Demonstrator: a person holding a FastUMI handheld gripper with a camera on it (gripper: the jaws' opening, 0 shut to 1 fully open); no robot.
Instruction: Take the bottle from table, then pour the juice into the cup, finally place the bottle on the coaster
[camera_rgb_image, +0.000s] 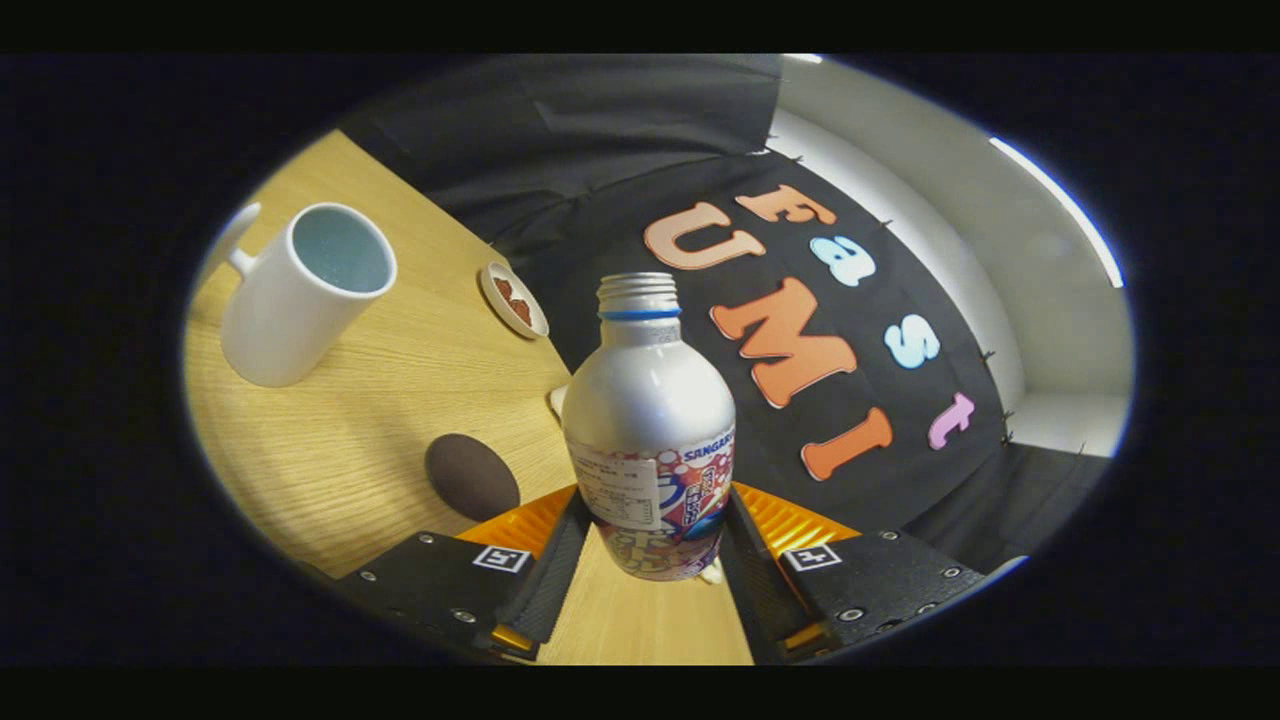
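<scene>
A silver bottle (650, 420) with a printed label and an open threaded neck stands between my fingers. My gripper (655, 510) is shut on it, both fingers pressing its lower body. The wooden table (400, 400) slants across the view, so the bottle and gripper lean relative to it. A white cup (300, 295) with a handle stands beyond the fingers to the left, its mouth open and its inside pale. A dark brown oval coaster (470, 476) lies on the table just ahead of the left finger, between the cup and the bottle.
A small white dish (513, 298) holding brown pieces sits near the table's far edge, past the cup. A small white object (557, 400) peeks out from behind the bottle's left side. The black cloth wall rises beyond the table edge.
</scene>
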